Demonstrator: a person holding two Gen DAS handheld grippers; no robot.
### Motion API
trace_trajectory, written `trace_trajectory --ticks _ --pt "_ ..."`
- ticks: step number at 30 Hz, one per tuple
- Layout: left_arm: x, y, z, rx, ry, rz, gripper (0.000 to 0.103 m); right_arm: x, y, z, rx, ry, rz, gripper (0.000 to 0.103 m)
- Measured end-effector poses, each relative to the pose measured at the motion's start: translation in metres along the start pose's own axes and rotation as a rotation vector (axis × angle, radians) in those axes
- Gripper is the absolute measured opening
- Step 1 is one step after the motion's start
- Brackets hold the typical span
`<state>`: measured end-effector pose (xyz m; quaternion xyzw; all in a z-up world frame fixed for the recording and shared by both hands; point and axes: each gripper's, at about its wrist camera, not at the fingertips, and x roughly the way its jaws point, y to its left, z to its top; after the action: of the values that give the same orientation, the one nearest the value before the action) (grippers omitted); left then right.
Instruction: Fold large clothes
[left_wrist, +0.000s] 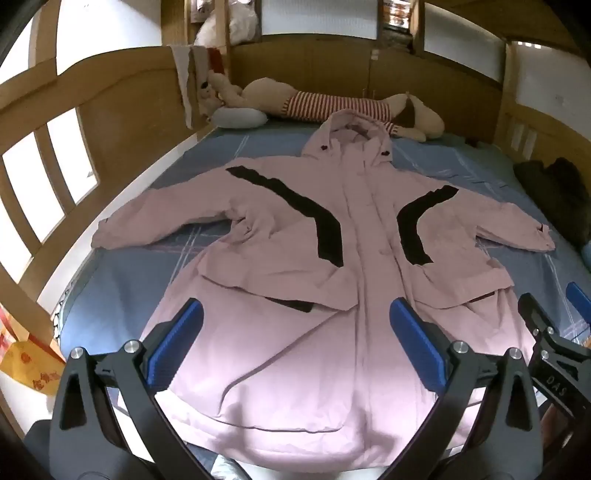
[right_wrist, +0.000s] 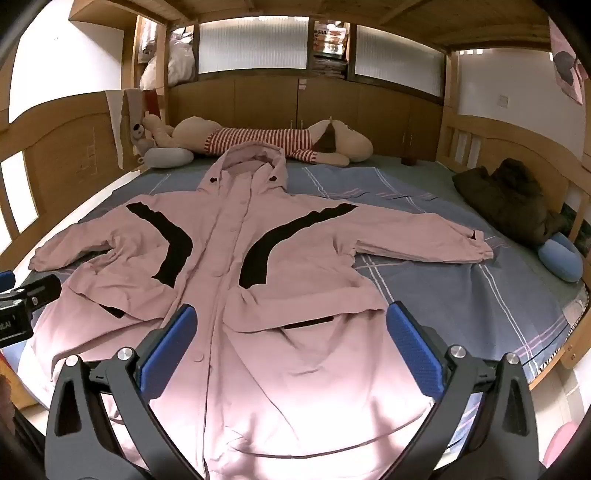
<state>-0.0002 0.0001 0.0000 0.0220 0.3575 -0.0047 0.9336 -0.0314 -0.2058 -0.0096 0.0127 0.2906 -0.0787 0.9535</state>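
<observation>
Coat (left_wrist: 325, 266), pink with black panels: spread face-up on the blue bed sheet (left_wrist: 122, 280), hood toward the plush toy (left_wrist: 332, 105), sleeves out. Left gripper (left_wrist: 295, 325) and right gripper (right_wrist: 291, 328): both spread wide above the hem, pinching nothing. Risks for you: slick shell sliding from the pads; catching sheet with fabric; uneven pulls skewing the fold.

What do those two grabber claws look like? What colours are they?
Both look alike. The left gripper has two black plastic arms, each with a long triangular cut-out and shiny round silver bolts, ending in bright blue ribbed pads. The right gripper is built the same way. Seen from the left camera, its black body carries white letters reading DAS. No cables or sleeves show.
</observation>
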Motion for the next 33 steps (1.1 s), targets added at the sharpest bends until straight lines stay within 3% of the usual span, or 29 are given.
trace_trajectory --ticks 5,8,12,17,23,28,31,33 --pt "0.003 -0.01 0.004 -0.011 0.014 0.005 0.101 0.0 0.0 0.0 0.003 0.001 0.004 0.102" --pt "-0.006 -0.013 0.003 -0.015 -0.044 0.012 0.101 0.001 0.0 0.0 0.003 0.003 0.004 0.102" --pt "-0.007 0.001 0.005 -0.035 -0.052 -0.016 0.101 0.001 0.0 0.0 0.002 0.0 0.002 0.102" --pt "-0.005 -0.005 0.005 0.029 -0.057 -0.016 0.101 0.001 0.0 0.0 0.001 0.0 0.004 0.102" --pt "-0.015 -0.006 0.003 0.011 -0.158 0.019 0.101 0.001 0.0 0.0 0.004 0.0 0.004 0.102" --pt "0.001 -0.002 0.01 0.016 -0.017 -0.008 0.101 0.002 0.0 0.0 0.001 0.002 0.004 0.102" --pt "0.01 0.003 0.012 -0.005 0.082 -0.102 0.101 0.001 -0.002 0.001 0.0 0.001 0.006 0.102" --pt "0.011 0.005 0.012 -0.025 0.105 -0.152 0.101 0.002 0.004 -0.002 -0.004 0.001 0.007 0.102"
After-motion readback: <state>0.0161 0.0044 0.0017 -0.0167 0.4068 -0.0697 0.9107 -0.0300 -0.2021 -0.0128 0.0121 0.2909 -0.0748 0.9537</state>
